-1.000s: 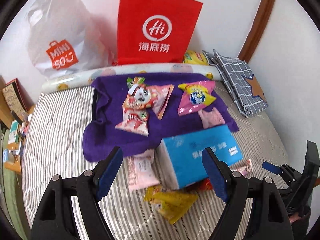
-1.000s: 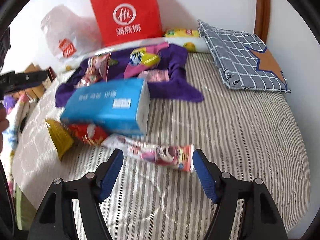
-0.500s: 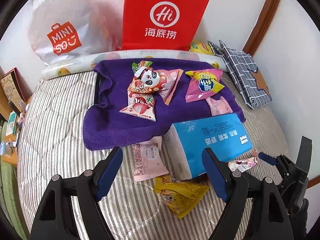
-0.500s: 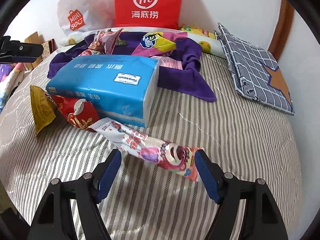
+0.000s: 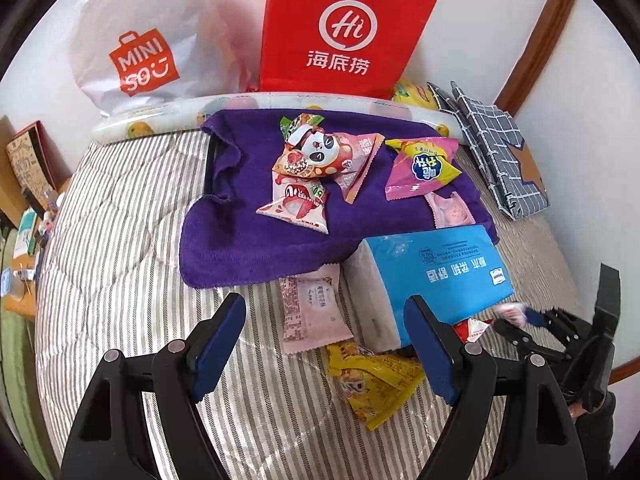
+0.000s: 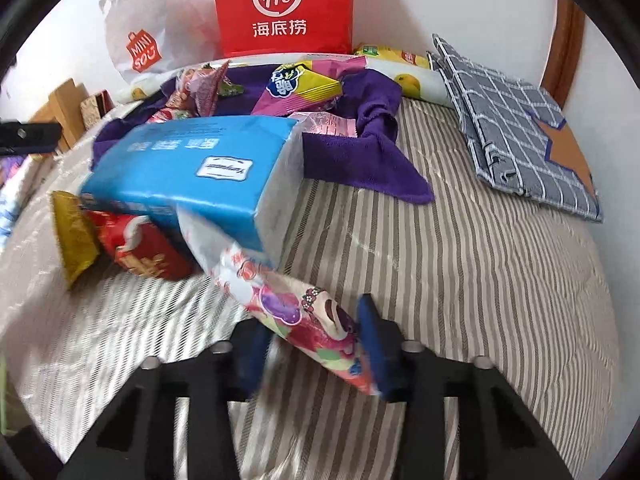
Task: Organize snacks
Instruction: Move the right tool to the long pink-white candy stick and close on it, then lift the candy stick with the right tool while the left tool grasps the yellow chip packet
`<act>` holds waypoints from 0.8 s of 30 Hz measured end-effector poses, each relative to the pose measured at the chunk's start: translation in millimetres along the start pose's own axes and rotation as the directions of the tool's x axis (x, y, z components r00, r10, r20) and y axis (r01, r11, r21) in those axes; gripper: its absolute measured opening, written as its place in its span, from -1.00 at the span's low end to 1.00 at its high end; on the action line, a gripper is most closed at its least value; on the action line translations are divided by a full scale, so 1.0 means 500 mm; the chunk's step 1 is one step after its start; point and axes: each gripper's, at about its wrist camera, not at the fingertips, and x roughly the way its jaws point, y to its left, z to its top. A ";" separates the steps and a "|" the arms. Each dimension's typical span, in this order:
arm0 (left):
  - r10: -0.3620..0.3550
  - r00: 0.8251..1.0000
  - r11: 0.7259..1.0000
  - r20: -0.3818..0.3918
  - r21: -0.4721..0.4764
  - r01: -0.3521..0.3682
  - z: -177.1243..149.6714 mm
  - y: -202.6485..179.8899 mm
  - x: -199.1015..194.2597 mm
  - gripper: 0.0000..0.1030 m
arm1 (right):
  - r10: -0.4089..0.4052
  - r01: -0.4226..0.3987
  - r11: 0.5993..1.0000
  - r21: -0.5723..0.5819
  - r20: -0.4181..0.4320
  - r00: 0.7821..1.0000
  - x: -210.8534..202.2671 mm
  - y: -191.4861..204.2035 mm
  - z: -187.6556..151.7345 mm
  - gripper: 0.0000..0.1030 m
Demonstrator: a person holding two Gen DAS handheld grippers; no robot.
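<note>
Snacks lie scattered on the bed [image 6: 460,280]: the right gripper [image 6: 310,344] has just been closing its jaws, now pinching the long pink snack packet [image 6: 288,304], whose far end sits under the blue tissue pack [image 6: 192,168]. Lifting may drag that pack. The left gripper [image 5: 326,344] hovers with jaws spread, empty. Open striped bedding lies to the right.

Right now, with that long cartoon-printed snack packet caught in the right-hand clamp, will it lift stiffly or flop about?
Probably floppy: the snack packet is thin crinkled film, already bending where the right gripper, whose jaws have just been closing, pinches one end. Likely light, too. Its far end lies under the blue tissue pack, so it may drag or slip.
</note>
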 end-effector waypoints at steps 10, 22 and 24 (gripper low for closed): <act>-0.012 1.000 1.000 0.015 -0.004 0.012 -0.024 -0.009 -0.031 0.57 | 0.193 -0.185 0.965 0.186 -0.025 0.981 -0.058 0.020 -0.042 -0.59; -0.021 0.999 0.996 -0.037 -0.089 0.017 -0.083 0.038 -0.014 0.57 | -0.027 0.029 0.984 0.173 -0.012 1.000 -0.012 0.051 -0.038 -0.57; -0.063 0.997 0.994 -0.055 -0.098 0.057 -0.090 0.031 -0.001 0.57 | -0.032 0.034 0.985 0.171 -0.013 0.999 -0.014 0.049 -0.039 -0.58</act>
